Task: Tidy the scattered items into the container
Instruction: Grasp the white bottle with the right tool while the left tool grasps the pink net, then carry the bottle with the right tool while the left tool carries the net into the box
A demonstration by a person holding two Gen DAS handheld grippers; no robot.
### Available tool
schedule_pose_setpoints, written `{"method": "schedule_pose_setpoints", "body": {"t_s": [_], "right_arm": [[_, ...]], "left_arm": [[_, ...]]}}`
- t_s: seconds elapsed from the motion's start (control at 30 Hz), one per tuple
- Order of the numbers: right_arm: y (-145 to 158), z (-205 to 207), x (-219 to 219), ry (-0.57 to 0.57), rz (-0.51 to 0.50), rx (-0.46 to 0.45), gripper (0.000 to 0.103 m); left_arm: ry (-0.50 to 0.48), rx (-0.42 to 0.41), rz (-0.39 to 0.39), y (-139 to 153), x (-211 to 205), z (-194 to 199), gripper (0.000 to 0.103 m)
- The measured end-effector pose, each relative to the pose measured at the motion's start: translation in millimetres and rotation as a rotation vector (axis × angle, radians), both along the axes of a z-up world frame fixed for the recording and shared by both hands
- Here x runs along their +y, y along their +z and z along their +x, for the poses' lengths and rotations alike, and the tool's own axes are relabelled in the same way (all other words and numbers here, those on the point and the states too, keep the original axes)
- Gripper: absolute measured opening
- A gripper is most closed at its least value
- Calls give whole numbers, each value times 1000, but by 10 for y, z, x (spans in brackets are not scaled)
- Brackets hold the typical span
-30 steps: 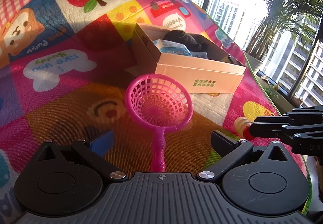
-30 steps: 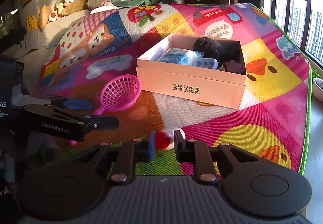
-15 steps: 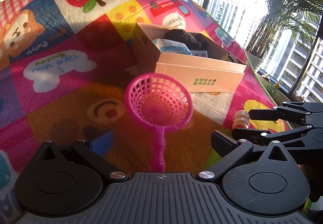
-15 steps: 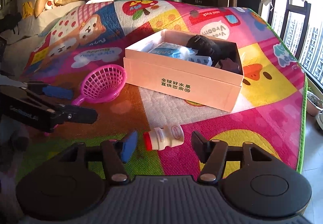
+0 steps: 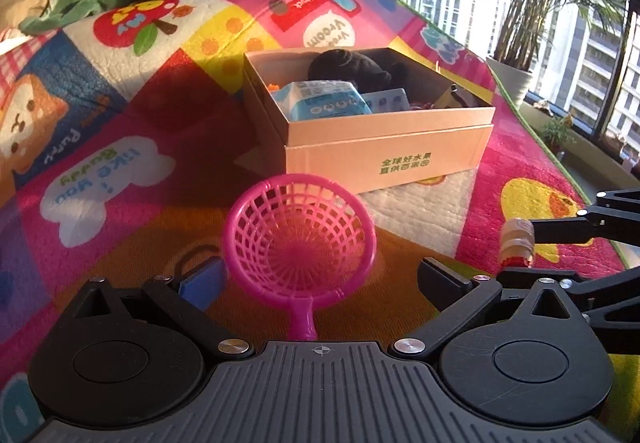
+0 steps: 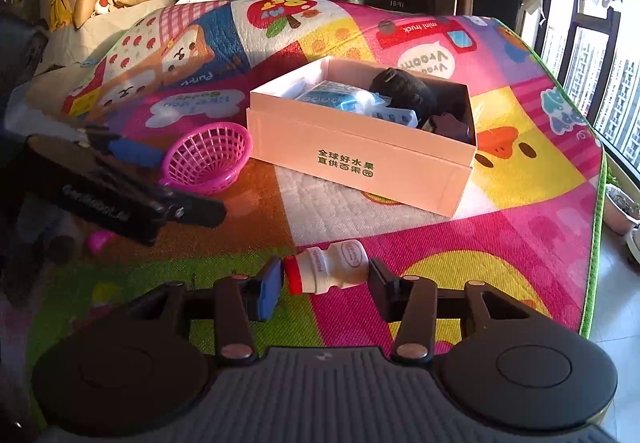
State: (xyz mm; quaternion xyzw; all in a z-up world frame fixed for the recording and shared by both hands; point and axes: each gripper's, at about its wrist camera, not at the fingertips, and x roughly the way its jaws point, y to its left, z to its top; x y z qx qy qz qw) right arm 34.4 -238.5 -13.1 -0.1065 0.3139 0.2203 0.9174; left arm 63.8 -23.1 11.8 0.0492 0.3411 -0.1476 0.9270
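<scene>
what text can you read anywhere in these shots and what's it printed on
"全球好水果 直供百果园", green print, on the front of the cardboard box.
"Vroom Vroom", upside down, in a white bubble on the play mat.
"mini truck", upside down, on the mat's red truck.
"Puppy", upside down, beside the mat's dog picture.
"I like you Buddy", upside down, in the mat's white cloud.
Labels on the small bottle and blue pack: too small to read.

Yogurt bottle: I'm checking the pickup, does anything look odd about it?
The yogurt bottle lies sideways between the right gripper jaws, cap toward the blue pad. The jaws have just been closing and appear to touch both ends. No spill shows.
</scene>
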Motion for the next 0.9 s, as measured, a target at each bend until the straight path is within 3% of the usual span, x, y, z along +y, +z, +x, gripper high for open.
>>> {"method": "schedule_pose_setpoints", "body": {"t_s": [0.3,0.4,0.47,0.67,0.8,0.9], "right_arm": [[-18,-48,-72,-11,14,2,46],[8,-59,-96,-17,18,-5,46],[43,-77,-106,-18,20,-14,46],[196,-212,-147,-18,4,-61,46],[322,-322,-194,-22,-17,-100,46],[490,-358,-238,-29,-14,-137,46]], "left_arm": [[-1,4,46,-72,-73,113,103],[-2,-1,55,-34,-75,80,87],[-7,10,42,-15,-67,45,86],[-113,30,38,55,-180,-299,86],[-174,35,9,242,-231,-503,86],[-196,2,-27,548,-222,-534,86]]}}
